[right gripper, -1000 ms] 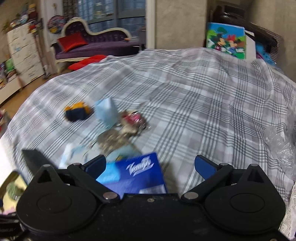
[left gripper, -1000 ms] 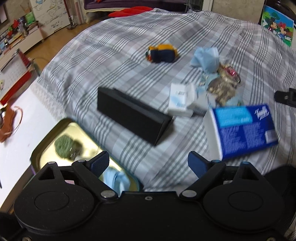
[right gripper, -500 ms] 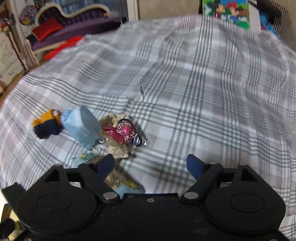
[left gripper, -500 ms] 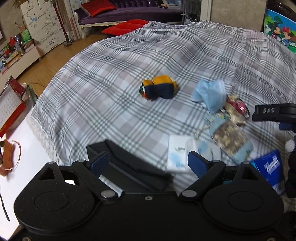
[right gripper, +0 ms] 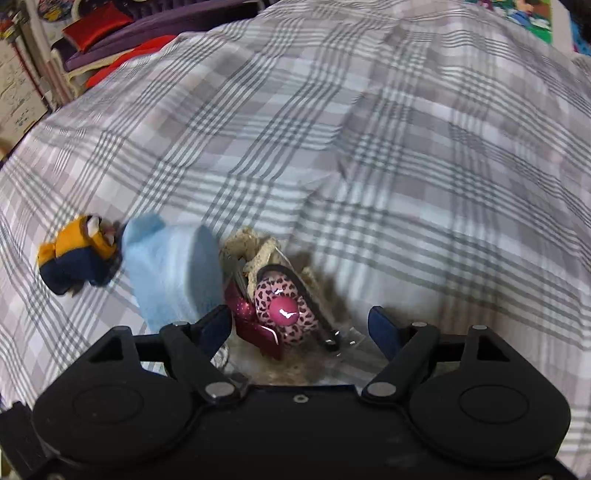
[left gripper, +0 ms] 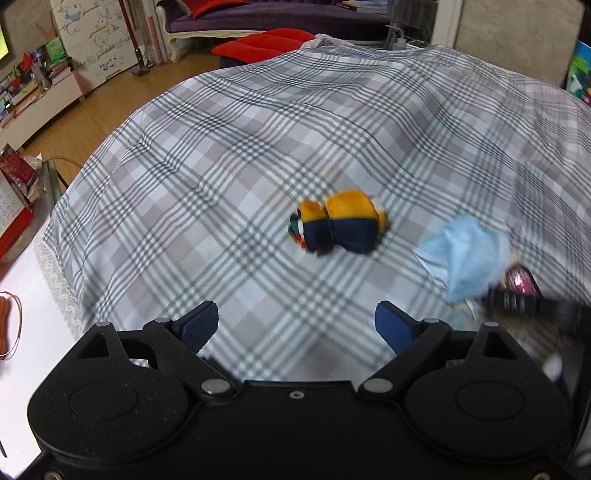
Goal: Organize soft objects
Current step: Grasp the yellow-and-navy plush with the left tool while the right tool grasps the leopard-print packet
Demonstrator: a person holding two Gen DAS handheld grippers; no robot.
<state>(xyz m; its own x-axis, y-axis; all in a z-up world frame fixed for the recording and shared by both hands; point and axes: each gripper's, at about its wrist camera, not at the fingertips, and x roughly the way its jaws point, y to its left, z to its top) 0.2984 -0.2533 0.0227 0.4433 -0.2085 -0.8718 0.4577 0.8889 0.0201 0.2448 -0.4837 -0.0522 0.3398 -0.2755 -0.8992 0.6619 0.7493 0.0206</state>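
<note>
Item: pink leopard-print fabric flower hair accessory with a glossy magenta centre (right gripper: pixel 282 308), in a clear wrapper, lying on the bed's grey-and-white plaid cover (right gripper: pixel 369 166). It lies on a beige crocheted piece (right gripper: pixel 255 247), its dark red bow part (right gripper: pixel 251 321) toward the left.

Item: crumpled light blue soft cloth (right gripper: pixel 170 273), touching the flower accessory's left side; in the left wrist view the same cloth (left gripper: pixel 465 254) lies at the right.

Item: small stuffed toy in yellow and navy fabric (right gripper: pixel 75 254), lying on its side, just left of the blue cloth; in the left wrist view it (left gripper: pixel 338 227) lies on bare plaid cover (left gripper: pixel 258 147), ahead of the jaws.

Item: right gripper (right gripper: pixel 299 328), jaws apart, pointing steeply down, the flower accessory between the blue pads (right gripper: pixel 216 326), no pad seen pressing on it.

Item: left gripper (left gripper: pixel 297 326), jaws wide apart over bare cover, nothing between them. A black part, blurred, shows at its right beside the cloth.

Surroundings: white surface (left gripper: pixel 29 332) at left edge; red cushions (left gripper: pixel 266 44) and purple sofa (left gripper: pixel 280 16) beyond the bed; wooden floor (left gripper: pixel 107 107).
</note>
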